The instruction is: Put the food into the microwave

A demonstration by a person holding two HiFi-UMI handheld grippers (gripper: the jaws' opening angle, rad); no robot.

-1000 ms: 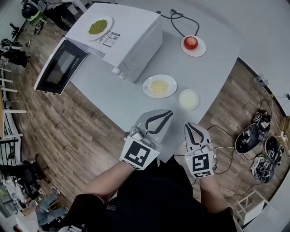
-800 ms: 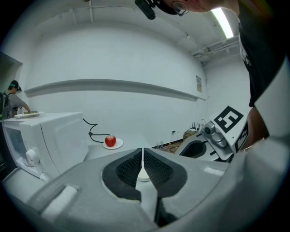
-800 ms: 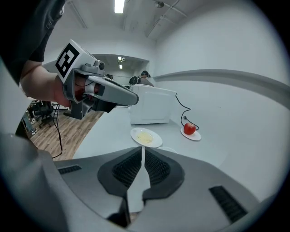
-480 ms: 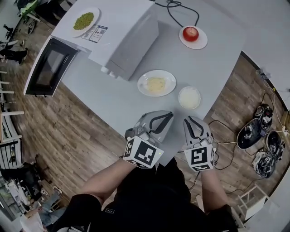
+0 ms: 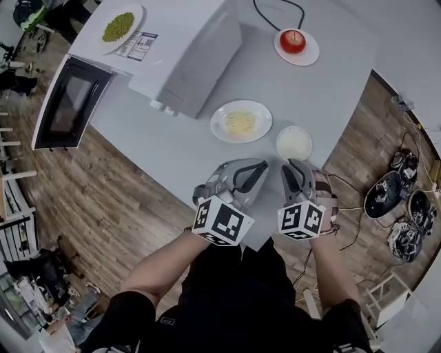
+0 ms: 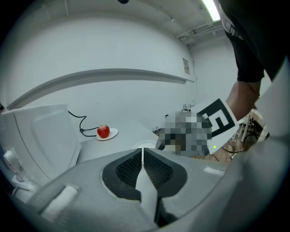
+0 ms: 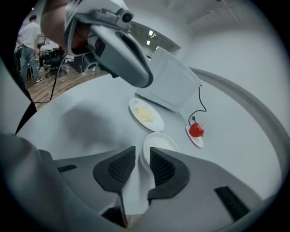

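Table [image 5: 186, 148]: grey-white top, seen from above in the head view, wooden floor [image 5: 103, 207] around it.

Microwave [image 5: 189, 52]: white, at 11 o'clock on the table. Its door [image 5: 69, 103] stands swung open toward 9 o'clock, dark window facing up. The cavity cannot be seen from any view.

Food items:
- Plate of green food [image 5: 118, 26], resting on top of the microwave.
- Plate of yellow food [image 5: 241, 121], on the table at 12 o'clock from the grippers, just beside the microwave's near corner.
- Small bowl of white food [image 5: 294, 143], at 3 o'clock from the yellow plate, close to it but apart.
- Red apple [image 5: 293, 41] on a small white saucer, at 1 o'clock, far side of the table, near a black cord [image 5: 275, 12].

Left gripper [image 6: 142, 152]: jaws pressed together, only a hairline seam between the pads, nothing held. It hovers over the table's near edge at 6 o'clock from the yellow plate.

Right gripper [image 7: 142, 152]: jaws a narrow gap apart, clamping nothing. It points at 12 o'clock toward the small bowl, whose near rim shows through the gap just beyond the tips; contact cannot be confirmed.

The two grippers sit side by side, near each other, not touching.
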